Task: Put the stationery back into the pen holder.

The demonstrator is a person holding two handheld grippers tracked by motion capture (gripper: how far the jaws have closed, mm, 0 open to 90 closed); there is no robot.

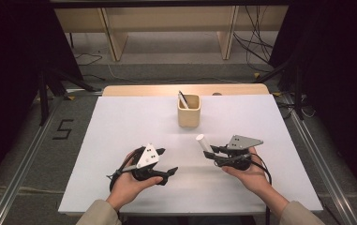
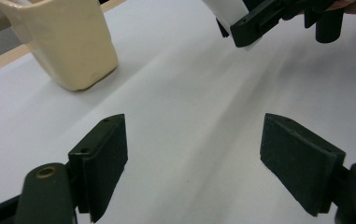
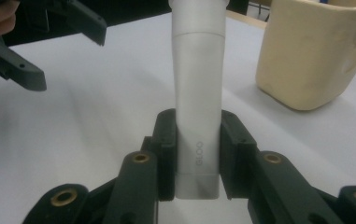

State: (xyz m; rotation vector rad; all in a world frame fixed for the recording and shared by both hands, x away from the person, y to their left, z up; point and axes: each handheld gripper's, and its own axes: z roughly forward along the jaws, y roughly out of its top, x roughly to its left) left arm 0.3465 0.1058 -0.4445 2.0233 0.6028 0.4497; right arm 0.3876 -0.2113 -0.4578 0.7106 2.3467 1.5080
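Tube: the white glue tube (image 3: pixel 198 116) sat clamped near its base between the right gripper's (image 1: pixel 212 153) jaws, cap end pointing up and away, lifted off the table (image 1: pixel 120 122).
Tube's place: mid-table, at about five o'clock from the cup (image 1: pixel 188 111) and a little apart from it.
Right gripper: clenched on the tube, pads pressing both flat sides, printed lettering showing between them.
Left gripper: the left gripper (image 1: pixel 163 161) stood released, jaws spread wide with nothing between them, only bare white table below.
Left gripper's place: at nine o'clock from the tube, near but not touching.
Cup: cream, upright, at twelve o'clock on the table, with a pen (image 1: pixel 183 99) leaning inside toward its far-left corner.
Step in hand: by the look of it, the tube was in the right hand's care alone and on its way to the cup, the carry stage!
Next move: likely swing the tube toward eleven o'clock over the cup's mouth, tilt it upright, steer clear of the pen, then ease the jaws apart.
Watch for: the rim; a low approach could nudge the cup.
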